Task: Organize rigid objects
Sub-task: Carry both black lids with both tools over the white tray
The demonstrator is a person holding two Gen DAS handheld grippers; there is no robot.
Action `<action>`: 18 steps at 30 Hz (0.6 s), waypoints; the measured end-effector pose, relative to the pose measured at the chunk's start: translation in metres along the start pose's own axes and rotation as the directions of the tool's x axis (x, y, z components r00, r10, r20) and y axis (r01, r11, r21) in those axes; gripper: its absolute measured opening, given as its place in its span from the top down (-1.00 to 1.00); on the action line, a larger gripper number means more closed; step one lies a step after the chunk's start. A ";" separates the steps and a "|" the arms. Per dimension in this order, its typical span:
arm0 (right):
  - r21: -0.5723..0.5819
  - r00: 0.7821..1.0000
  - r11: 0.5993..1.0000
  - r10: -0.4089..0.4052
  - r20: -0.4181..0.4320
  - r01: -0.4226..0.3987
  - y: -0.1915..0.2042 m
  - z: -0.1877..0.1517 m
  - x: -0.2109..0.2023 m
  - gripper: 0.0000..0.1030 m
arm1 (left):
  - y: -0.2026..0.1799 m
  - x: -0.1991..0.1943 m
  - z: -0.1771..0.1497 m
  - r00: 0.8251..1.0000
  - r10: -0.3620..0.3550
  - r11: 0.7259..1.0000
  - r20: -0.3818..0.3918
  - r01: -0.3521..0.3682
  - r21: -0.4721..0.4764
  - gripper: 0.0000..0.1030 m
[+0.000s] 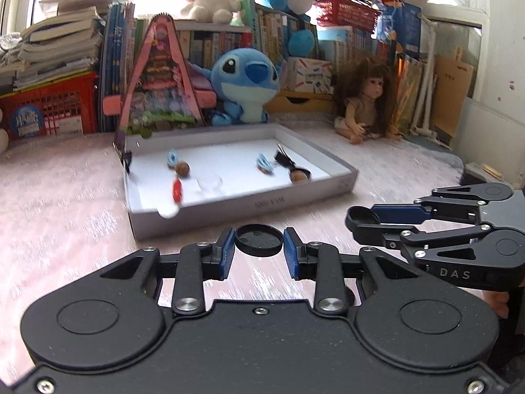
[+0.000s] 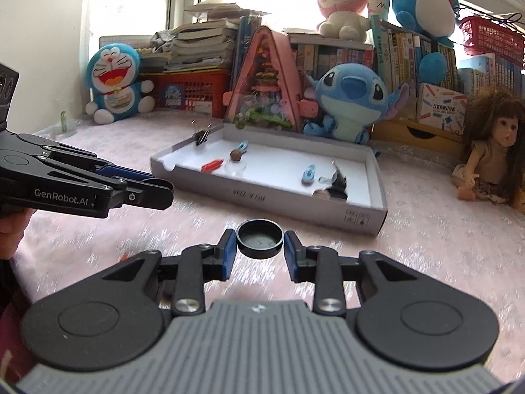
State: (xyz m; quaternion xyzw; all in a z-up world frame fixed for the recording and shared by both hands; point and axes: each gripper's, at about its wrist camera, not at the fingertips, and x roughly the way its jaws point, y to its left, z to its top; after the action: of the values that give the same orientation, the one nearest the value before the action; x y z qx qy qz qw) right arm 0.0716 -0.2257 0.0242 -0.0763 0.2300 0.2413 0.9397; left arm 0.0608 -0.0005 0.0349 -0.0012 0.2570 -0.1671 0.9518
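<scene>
Black and round, a shallow cap sits pinched between the blue pads of the left gripper, held clear above the pink cloth on the near side of the white cardboard box. The right gripper pinches a second black cap the same way, its hollow side up, also on the near side of the box. Each gripper shows in the other's view, off to the side, with its cap at the fingertips.

The box lies open and shallow on the cloth, and small things are scattered inside it. Toward its left end are a light blue clip, a brown nut-like ball touching it, a red piece near the front wall and a clear round piece just beside that. Toward its right end are another light blue clip and a black binder clip. A further black binder clip grips the box's far left rim.

Behind the box stand a pink triangular toy house and a blue Stitch plush. To the right of the box sits a doll with dark hair. Behind it to the left, in the right wrist view, is a Doraemon plush.
</scene>
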 end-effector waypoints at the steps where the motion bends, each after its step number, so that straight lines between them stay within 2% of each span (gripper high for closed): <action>1: 0.006 1.000 1.000 -0.002 0.002 0.002 -0.002 0.004 0.002 0.28 | 0.002 0.003 0.005 1.000 0.006 1.000 0.005 -0.006 0.001 0.42; 11: 0.115 1.000 0.993 -0.028 0.006 0.027 -0.047 0.063 0.045 0.29 | 0.023 0.054 0.073 0.996 0.057 0.998 0.066 -0.055 -0.032 0.42; 18: 0.173 0.997 0.983 -0.060 -0.048 0.068 -0.083 0.096 0.092 0.29 | 0.038 0.115 0.109 0.995 0.098 0.993 0.035 -0.096 -0.067 0.42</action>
State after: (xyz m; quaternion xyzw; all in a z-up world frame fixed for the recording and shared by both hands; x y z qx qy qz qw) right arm 0.2215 -0.2351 0.0684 -0.0062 0.2678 0.1881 0.9449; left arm 0.2198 -0.0109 0.0699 -0.0231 0.2441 -0.1122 0.9630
